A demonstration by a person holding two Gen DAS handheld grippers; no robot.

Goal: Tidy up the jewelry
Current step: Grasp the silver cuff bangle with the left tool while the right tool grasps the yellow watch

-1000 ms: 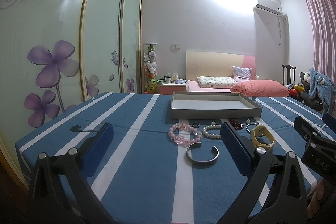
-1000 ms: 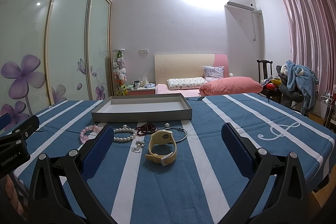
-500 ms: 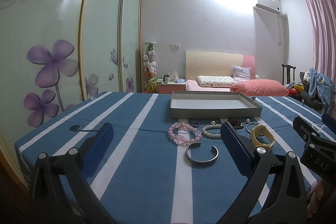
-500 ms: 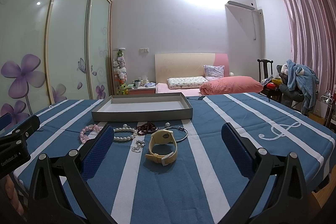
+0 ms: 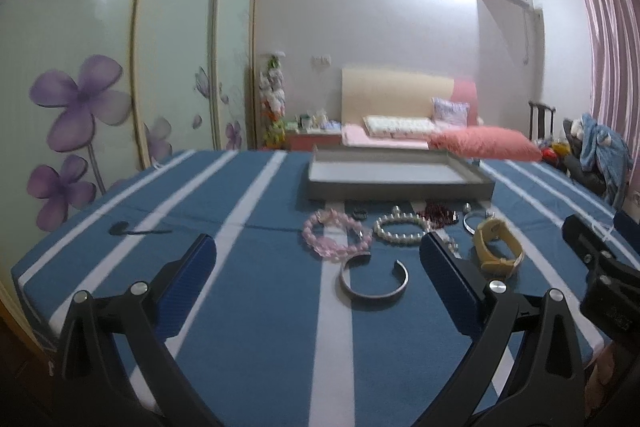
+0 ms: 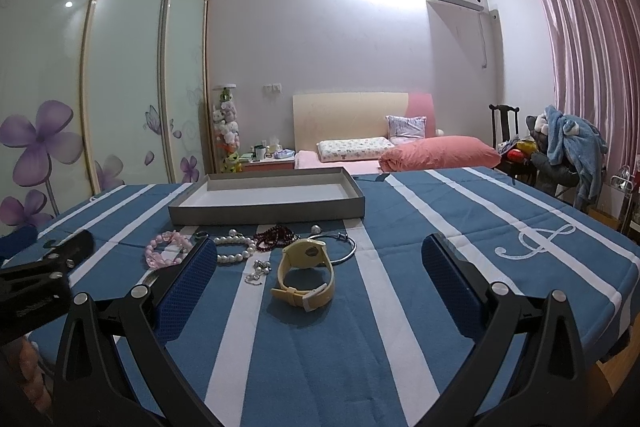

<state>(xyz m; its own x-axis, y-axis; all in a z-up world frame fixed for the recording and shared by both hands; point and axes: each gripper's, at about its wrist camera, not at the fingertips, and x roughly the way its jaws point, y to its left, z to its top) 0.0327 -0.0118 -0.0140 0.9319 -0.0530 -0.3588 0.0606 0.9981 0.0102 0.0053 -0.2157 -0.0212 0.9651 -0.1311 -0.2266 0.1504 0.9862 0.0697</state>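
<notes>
A grey tray [image 5: 400, 189] [image 6: 266, 211] with a white inside sits on the blue striped tablecloth [image 5: 260, 307]. In front of it lie a pink bead bracelet [image 5: 334, 237] [image 6: 162, 251], a pearl bracelet [image 5: 400, 229] [image 6: 234, 249], dark red beads [image 5: 440, 217] [image 6: 276, 237], a silver cuff [image 5: 374, 277], a thin silver bangle [image 6: 340, 247] and a yellow watch [image 5: 498, 247] [image 6: 306, 277]. My left gripper [image 5: 318, 281] is open and empty, low over the table before the cuff. My right gripper [image 6: 318, 281] is open and empty, before the watch.
A small silver chain [image 6: 256, 271] lies left of the watch and a dark ring [image 5: 360, 214] by the pink beads. A bed [image 6: 400, 151] stands behind the table, a wardrobe [image 6: 100, 87] at left, a chair with clothes [image 6: 560, 147] at right.
Both grippers have moved slightly forward and lower over the table; the left view is blurred by motion. The jewelry has not moved.
</notes>
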